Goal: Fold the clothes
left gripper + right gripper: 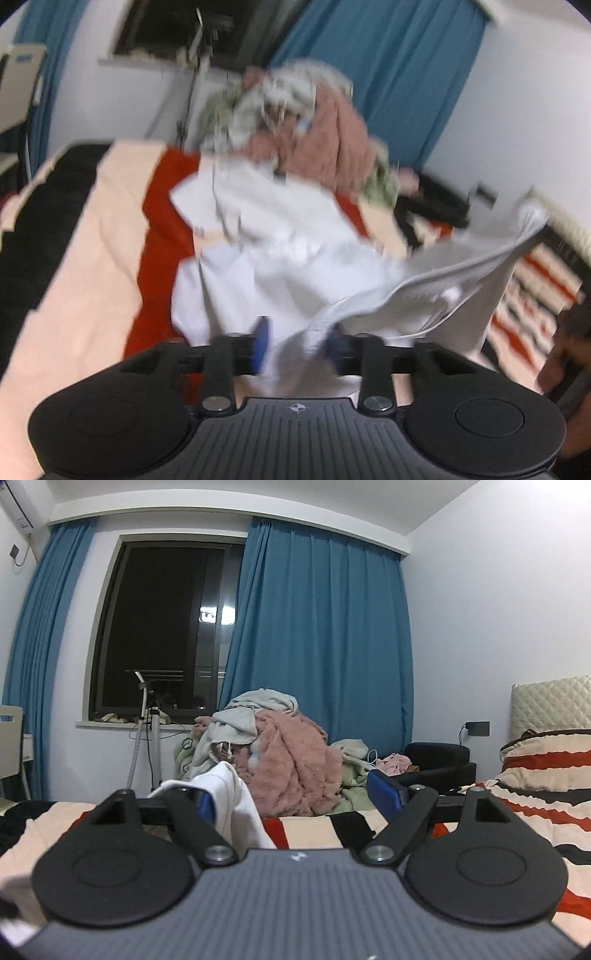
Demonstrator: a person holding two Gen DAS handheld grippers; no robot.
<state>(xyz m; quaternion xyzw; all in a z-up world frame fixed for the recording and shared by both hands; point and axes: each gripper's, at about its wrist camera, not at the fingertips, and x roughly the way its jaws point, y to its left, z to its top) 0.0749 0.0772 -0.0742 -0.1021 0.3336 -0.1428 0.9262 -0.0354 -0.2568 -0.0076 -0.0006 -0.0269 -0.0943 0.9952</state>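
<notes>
Spreading the white garment [280, 236] flat on the striped bed [110, 221] comes first. The left gripper [297, 345] stands part open with cloth between its pads; the right gripper [291, 797] gapes wide, cloth draped against one finger. Regrip opposite corners cleanly.

My left gripper [297, 341] fills the bottom of its picture. It is black, with two big round discs at the lower corners and a grey ribbed plate in the middle that has a tiny white mark. Two black bars end in shiny silver screws. The finger pads [260, 343] are blue. My right gripper [295, 799] looks the same at the bottom of its picture: black discs, grey ribbed plate, silver screws, blue pads [382, 792].
</notes>
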